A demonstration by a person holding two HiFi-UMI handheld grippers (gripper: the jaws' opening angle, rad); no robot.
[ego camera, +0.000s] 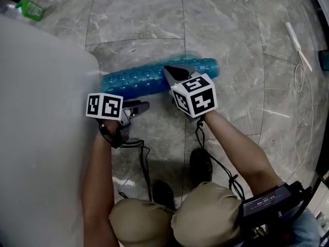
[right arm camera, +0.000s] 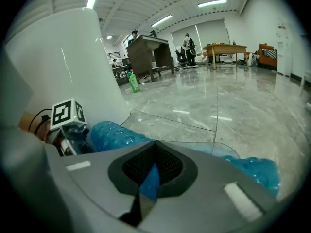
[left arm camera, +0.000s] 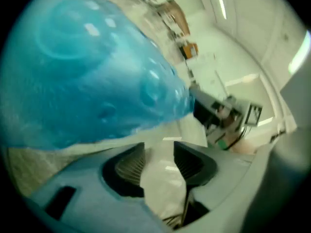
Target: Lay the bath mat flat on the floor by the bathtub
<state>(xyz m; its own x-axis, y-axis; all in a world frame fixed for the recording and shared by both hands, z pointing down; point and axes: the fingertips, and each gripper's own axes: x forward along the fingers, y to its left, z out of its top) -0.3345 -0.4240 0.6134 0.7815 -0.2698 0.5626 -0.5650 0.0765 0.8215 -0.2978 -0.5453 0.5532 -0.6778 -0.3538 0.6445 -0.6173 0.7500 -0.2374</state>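
Right tongs [right arm camera: 154,166] closed on rolled, bubble-textured blue bath mat [ego camera: 134,81]; left tongs [left arm camera: 159,154] open, empty; mat on glossy marble floor [ego camera: 226,24].

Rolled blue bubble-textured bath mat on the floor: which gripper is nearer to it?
Right. The right gripper is shut on a fold of the rolled blue bubble-textured bath mat. The left gripper sits just short of the roll's near side, jaws apart, gripping nothing.

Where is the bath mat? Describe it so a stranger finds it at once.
Start at the big white bathtub at the head view's left. On the grey marble floor beside its rounded corner lies the bath mat, rolled up. It alone is translucent blue with bubble-like bumps.
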